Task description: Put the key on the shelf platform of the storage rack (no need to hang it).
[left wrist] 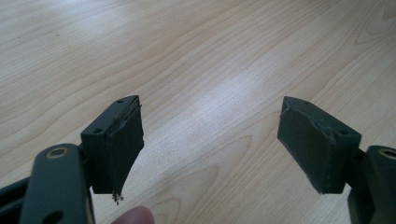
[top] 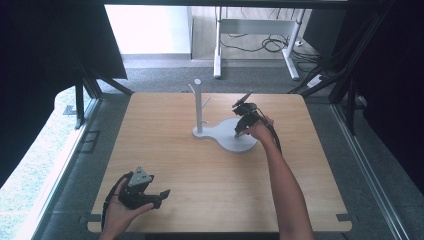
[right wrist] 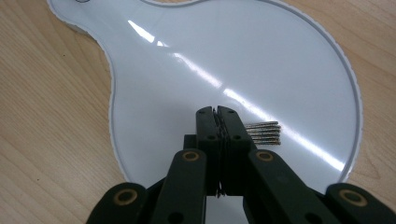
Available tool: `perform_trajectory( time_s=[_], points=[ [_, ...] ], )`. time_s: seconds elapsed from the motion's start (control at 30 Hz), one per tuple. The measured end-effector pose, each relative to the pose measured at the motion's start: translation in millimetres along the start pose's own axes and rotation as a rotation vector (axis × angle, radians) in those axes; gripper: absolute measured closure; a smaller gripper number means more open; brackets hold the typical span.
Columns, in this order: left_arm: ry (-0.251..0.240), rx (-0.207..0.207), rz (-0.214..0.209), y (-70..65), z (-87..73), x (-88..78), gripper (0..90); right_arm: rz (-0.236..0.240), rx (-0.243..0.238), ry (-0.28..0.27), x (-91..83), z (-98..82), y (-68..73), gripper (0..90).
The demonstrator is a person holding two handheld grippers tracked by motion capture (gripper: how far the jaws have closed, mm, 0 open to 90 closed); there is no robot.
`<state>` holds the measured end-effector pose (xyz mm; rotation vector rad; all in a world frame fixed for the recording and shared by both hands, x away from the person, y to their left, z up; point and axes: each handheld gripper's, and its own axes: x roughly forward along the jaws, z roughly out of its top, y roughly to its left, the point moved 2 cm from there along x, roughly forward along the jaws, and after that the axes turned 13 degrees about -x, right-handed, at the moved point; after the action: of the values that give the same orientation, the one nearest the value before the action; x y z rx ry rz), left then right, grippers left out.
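Your wooden table (top: 165, 150) carries the white stand base (right wrist: 224, 60) toward its far edge, right of centre. Your right gripper (right wrist: 217, 112) hangs over that base, jaws clenched on a thin gold bangle stack (right wrist: 264, 132) poking out sideways. So slim a bite could slip or skid on the glossy plate. Your left gripper (left wrist: 210, 140) idles released near the near-left corner.

left tongs (left wrist: 210, 140): jaws wide apart | right tongs (right wrist: 217, 114): jaws together, pointing down

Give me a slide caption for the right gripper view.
Right claw, shut on thin gold bangles, hovers above the glossy white stand base.
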<state>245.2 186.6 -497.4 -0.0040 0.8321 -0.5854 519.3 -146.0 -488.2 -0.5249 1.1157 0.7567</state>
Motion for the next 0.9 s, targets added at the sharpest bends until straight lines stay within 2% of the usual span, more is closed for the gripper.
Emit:
perform_trajectory(
  time_s=[0.1, 0.37, 0.43, 0.53, 0.73, 0.77, 0.87, 0.9],
  points=[
    [0.002, 0.002, 0.001, -0.2, -0.2, 0.3, 22.8, -0.003, 0.001, -0.008, 2.2, -1.3, 0.3, 88.4],
    [0.003, 0.000, 0.003, 1.0, -0.4, 0.7, 22.6, -0.032, -0.001, -0.036, 1.3, -4.4, 1.1, 64.9],
    [0.003, 0.000, 0.002, 0.8, -0.4, 0.7, 22.6, -0.031, 0.000, -0.043, -0.3, -4.4, 1.1, 62.3],
    [0.003, 0.001, 0.003, -0.1, -0.4, 1.0, 22.6, -0.041, 0.003, -0.094, -12.5, -4.9, 4.9, 54.9],
    [0.000, 0.005, 0.002, -1.2, 0.1, 0.0, 22.7, -0.051, -0.036, -0.142, -25.8, -10.7, 15.4, 50.6],
    [0.000, 0.004, 0.002, -1.6, 0.2, -0.3, 22.6, -0.042, -0.035, -0.162, -29.0, -18.2, 17.5, 50.7],
    [0.001, 0.005, 0.002, -1.5, 0.3, 0.0, 22.7, -0.035, -0.034, -0.175, -31.3, -25.0, 18.9, 51.0],
    [0.002, 0.004, 0.005, -0.9, 0.4, 0.0, 22.6, -0.026, -0.040, -0.185, -35.4, -33.4, 21.6, 51.0]
  ],
)
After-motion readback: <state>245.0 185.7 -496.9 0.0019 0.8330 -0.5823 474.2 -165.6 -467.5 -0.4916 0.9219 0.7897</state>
